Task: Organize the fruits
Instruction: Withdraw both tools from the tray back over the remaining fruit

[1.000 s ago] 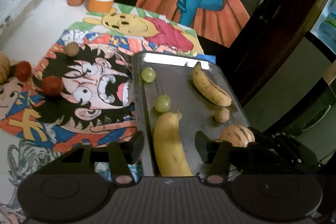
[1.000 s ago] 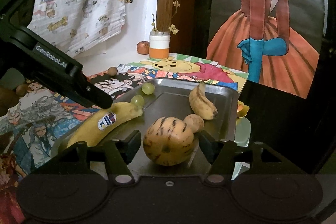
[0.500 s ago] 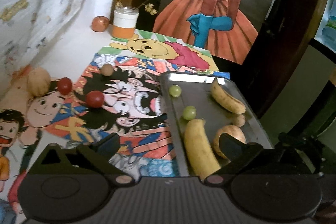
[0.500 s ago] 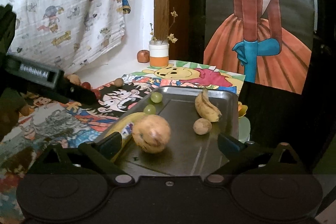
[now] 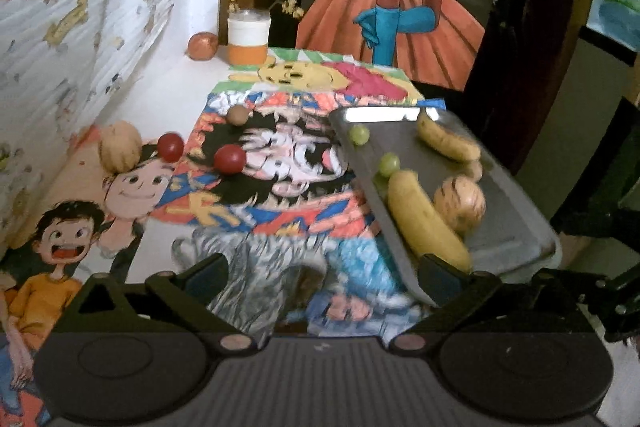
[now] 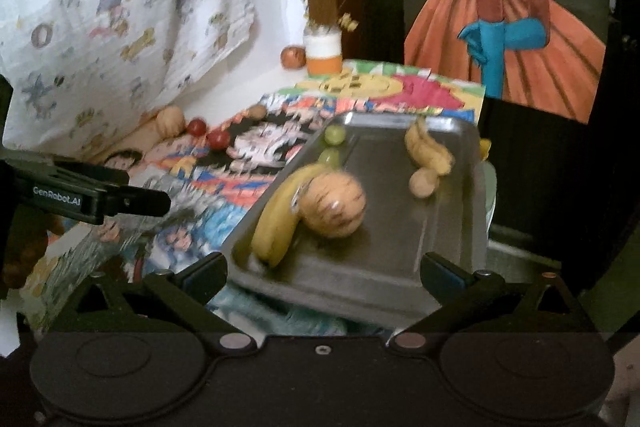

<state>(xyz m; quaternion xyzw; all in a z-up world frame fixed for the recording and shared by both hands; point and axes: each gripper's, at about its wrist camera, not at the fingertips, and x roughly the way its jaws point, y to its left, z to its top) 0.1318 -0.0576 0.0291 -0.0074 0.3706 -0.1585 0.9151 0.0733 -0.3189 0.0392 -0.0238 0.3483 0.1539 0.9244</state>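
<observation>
So both claws just sprang wide open and hold nothing: left gripper [image 5: 322, 269], right gripper [image 6: 324, 265]. Next I'd sweep left over the cartoon mat for the nearer glossy red cherry tomato [image 5: 229, 158], straddle it loosely so it doesn't roll, then drop it in the shiny metal tray [image 5: 516, 227].

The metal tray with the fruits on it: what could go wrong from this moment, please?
1. The striped round fruit lies loose against the big banana on the metal tray; a nudge could roll it.
2. The tray's right edge seems near the table edge, so a push there might tip it.
3. The two red fruits outside the tray are round and may roll away when the open left tongs reach them.
</observation>
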